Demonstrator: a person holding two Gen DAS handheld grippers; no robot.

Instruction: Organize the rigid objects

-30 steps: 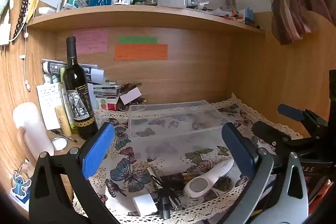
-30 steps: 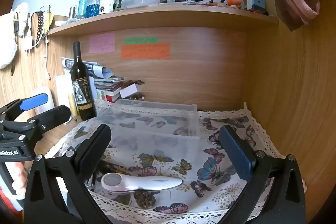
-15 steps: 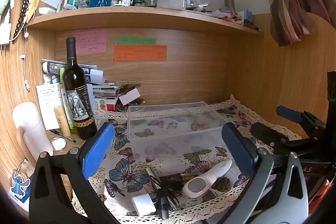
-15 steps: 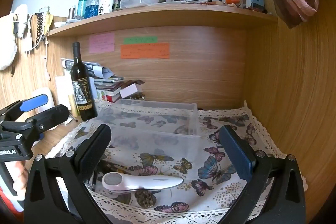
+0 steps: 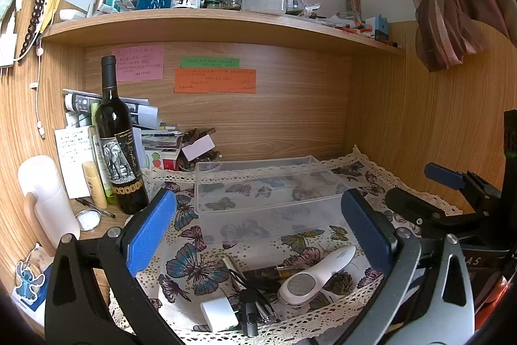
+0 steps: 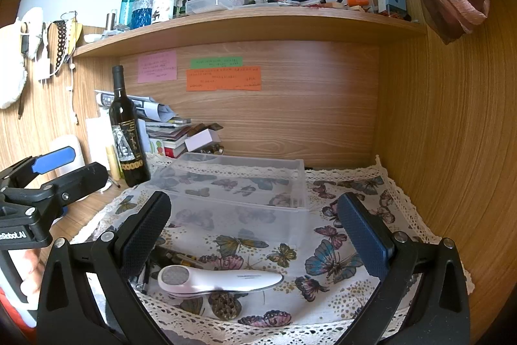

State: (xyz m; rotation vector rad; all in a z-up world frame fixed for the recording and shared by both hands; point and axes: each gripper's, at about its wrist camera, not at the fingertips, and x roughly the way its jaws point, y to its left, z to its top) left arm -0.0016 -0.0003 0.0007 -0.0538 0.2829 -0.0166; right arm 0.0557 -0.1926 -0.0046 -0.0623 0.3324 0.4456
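A clear plastic box (image 5: 268,193) (image 6: 239,186) stands empty on the butterfly cloth. In front of it lie a white handheld device (image 5: 315,275) (image 6: 219,278), a small pinecone (image 5: 342,280) (image 6: 226,306), a white adapter (image 5: 219,314), dark pens and clips (image 5: 252,296). My left gripper (image 5: 258,235) is open and empty above these items. My right gripper (image 6: 255,231) is open and empty above the white device. Each gripper shows at the edge of the other's view.
A dark wine bottle (image 5: 118,144) (image 6: 127,134) stands at the left beside tubes, papers and a stack of books (image 5: 161,144). A white bottle (image 5: 45,202) is far left. A crowded shelf (image 5: 210,21) hangs overhead. Wooden walls close the back and right.
Both views have shifted slightly; the grippers stay open and empty, and the objects on the cloth have not moved.
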